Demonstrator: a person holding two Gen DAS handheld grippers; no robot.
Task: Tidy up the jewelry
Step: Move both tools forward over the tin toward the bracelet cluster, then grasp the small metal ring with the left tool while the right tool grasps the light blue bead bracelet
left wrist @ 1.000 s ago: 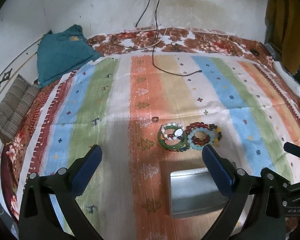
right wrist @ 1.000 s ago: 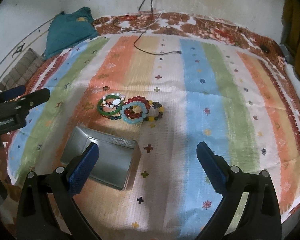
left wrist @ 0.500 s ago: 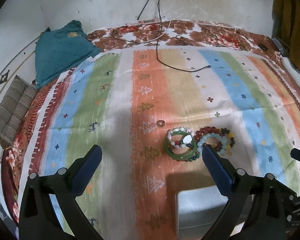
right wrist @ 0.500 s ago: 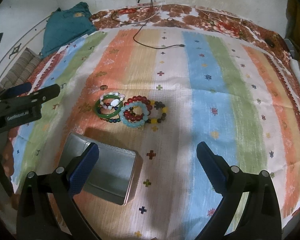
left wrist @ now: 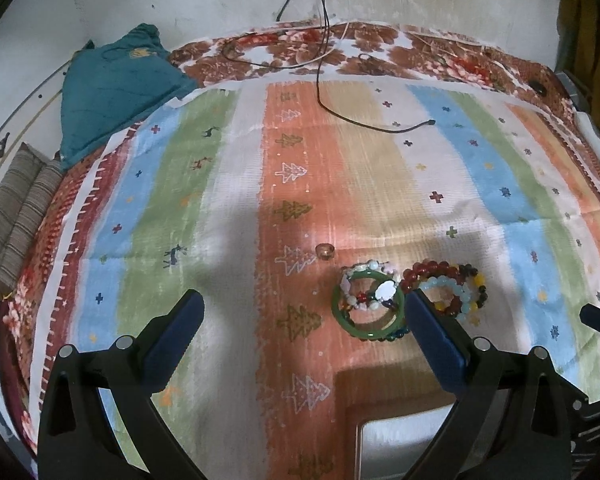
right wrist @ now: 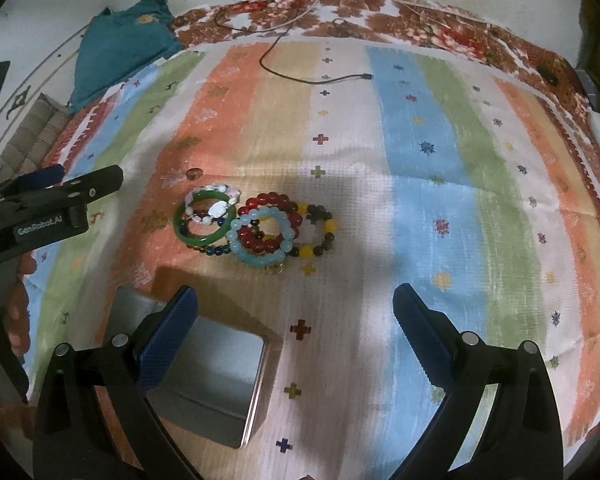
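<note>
A cluster of bracelets lies on the striped cloth: a green bangle (left wrist: 367, 330) (right wrist: 201, 240) with a pale beaded bracelet over it, a light blue beaded bracelet (right wrist: 260, 254), a dark red beaded one (right wrist: 274, 200) and a dark and yellow beaded one (right wrist: 324, 236). A small ring (left wrist: 325, 250) (right wrist: 195, 173) lies just beyond them. An open silver metal tin (right wrist: 216, 376) (left wrist: 400, 448) sits near the front edge. My left gripper (left wrist: 300, 320) is open and empty, hovering left of the bracelets. My right gripper (right wrist: 296, 312) is open and empty above the tin's right side.
A black cable (left wrist: 364, 124) trails across the far part of the cloth. A teal cloth (left wrist: 112, 84) and a striped cushion (left wrist: 16, 216) lie at the far left. The left gripper's body (right wrist: 40, 216) shows at the left edge of the right wrist view.
Both grippers have moved forward and lower toward the bracelets, so the jewelry and tin sit nearer and lower in both views. Both stay open.
</note>
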